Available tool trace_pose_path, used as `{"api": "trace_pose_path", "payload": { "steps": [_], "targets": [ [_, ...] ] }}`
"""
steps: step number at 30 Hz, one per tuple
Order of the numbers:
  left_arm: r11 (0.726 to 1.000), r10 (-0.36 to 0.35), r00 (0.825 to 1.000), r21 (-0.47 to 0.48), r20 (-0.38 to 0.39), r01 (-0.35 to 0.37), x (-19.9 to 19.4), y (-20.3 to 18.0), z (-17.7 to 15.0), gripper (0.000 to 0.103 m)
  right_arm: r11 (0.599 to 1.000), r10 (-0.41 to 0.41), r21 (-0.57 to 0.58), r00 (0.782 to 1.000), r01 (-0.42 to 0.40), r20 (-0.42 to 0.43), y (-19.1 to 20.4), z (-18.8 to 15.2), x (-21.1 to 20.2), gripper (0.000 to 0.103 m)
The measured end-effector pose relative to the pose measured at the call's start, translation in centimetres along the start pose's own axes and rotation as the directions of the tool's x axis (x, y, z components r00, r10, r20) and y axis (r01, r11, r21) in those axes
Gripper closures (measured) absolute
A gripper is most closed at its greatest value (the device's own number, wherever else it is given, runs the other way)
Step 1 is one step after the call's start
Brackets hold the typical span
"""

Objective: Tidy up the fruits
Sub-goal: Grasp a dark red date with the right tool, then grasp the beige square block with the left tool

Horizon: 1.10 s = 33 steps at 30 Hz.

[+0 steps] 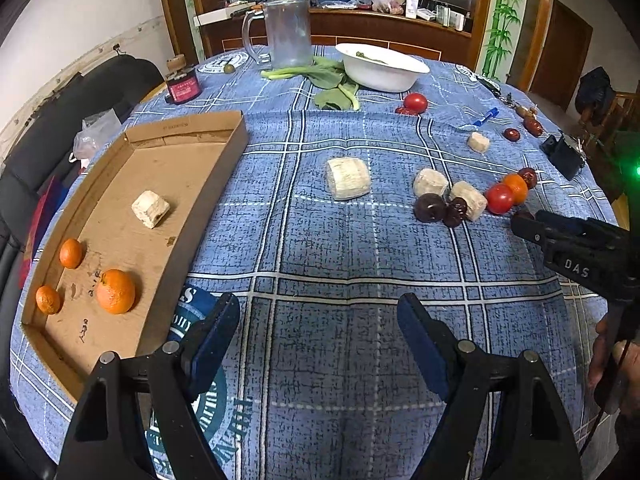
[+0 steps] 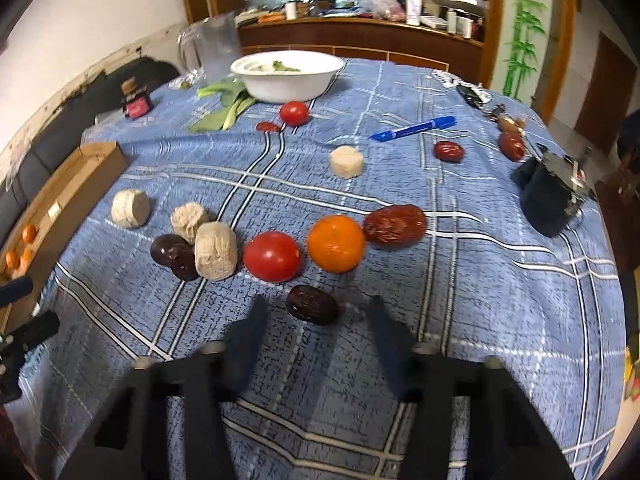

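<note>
The cardboard tray [image 1: 192, 184] on the left holds three oranges, the largest [image 1: 116, 291] near its front, and a pale chunk [image 1: 150, 209]. My left gripper [image 1: 320, 320] hangs open over bare blue tablecloth just right of the tray. My right gripper [image 2: 316, 306] is open, its blurred fingers either side of a dark date [image 2: 313, 305] without touching it. Just beyond lie a tomato [image 2: 273, 256], an orange [image 2: 336, 243] and a red date [image 2: 395, 225]. Pale chunks [image 2: 216, 256] and dark plums [image 2: 174, 254] sit to the left.
At the back stand a white bowl [image 2: 288, 76], a clear pitcher [image 1: 288, 32], leafy greens [image 1: 332, 80] and a red jar [image 1: 183, 87]. Another tomato [image 2: 294, 113], a blue pen [image 2: 412, 128], more dates [image 2: 449, 151] and a black object [image 2: 550, 196] lie on the right.
</note>
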<state>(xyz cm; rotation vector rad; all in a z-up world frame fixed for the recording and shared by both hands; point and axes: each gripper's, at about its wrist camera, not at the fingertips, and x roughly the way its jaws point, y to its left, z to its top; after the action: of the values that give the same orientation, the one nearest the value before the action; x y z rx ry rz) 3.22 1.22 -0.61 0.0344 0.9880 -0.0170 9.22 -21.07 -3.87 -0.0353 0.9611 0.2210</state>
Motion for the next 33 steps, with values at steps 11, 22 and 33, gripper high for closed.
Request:
{"api": "trace_pose_path", "payload": {
  "steps": [11, 22, 33],
  "targets": [
    [0.996, -0.083, 0.996, 0.024, -0.025, 0.084, 2.9, -3.0, 3.7, 0.023, 1.0, -0.013, -0.023, 1.0, 0.014, 0.027, -0.8, -0.8, -1.9, 0.074],
    [0.995, -0.09, 0.996, -0.053, -0.024, 0.089, 5.5, -0.4, 9.0, 0.023, 1.0, -0.012, -0.003, 1.0, 0.012, 0.024, -1.9, -2.3, -3.2, 0.074],
    [0.987, -0.13, 0.989, -0.108, -0.07, 0.122, 9.5, 0.5, 9.4, 0.061, 1.0, -0.007, 0.004, 1.0, 0.007, 0.022, -2.0, -2.0, -2.7, 0.074]
  ]
}}
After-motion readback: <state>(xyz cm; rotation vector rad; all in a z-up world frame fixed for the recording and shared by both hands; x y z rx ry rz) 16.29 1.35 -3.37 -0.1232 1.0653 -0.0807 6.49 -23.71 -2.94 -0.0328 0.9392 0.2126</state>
